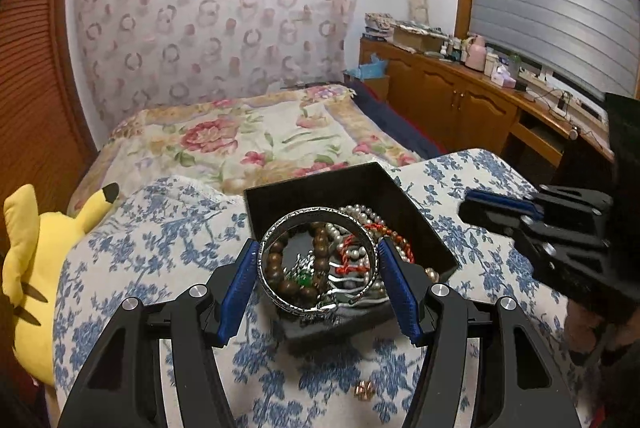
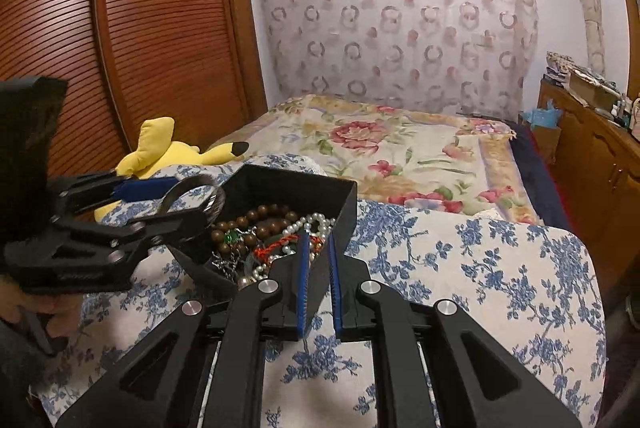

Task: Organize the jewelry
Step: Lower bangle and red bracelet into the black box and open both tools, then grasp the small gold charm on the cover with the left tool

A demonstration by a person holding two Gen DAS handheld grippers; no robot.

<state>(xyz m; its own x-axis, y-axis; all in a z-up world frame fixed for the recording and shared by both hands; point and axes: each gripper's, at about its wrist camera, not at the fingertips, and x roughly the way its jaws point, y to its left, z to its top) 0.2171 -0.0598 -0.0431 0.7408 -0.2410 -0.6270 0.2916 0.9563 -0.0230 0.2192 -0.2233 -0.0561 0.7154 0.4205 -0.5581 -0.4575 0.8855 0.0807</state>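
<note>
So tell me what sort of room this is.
Most likely a bedroom: a bed with a floral bedspread, a yellow plush toy beside it, and a cluttered wooden sideboard under the window.

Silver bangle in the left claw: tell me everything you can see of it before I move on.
The silver bangle is a wide, rigid metal band with an engraved pattern along its rim and a shiny, smooth inner face. It is clamped across its width between the left claw and its blue pads, held tilted above the near corner of the black box. Wooden beads and pearls show through its opening. Whether it touches them is unclear.
</note>
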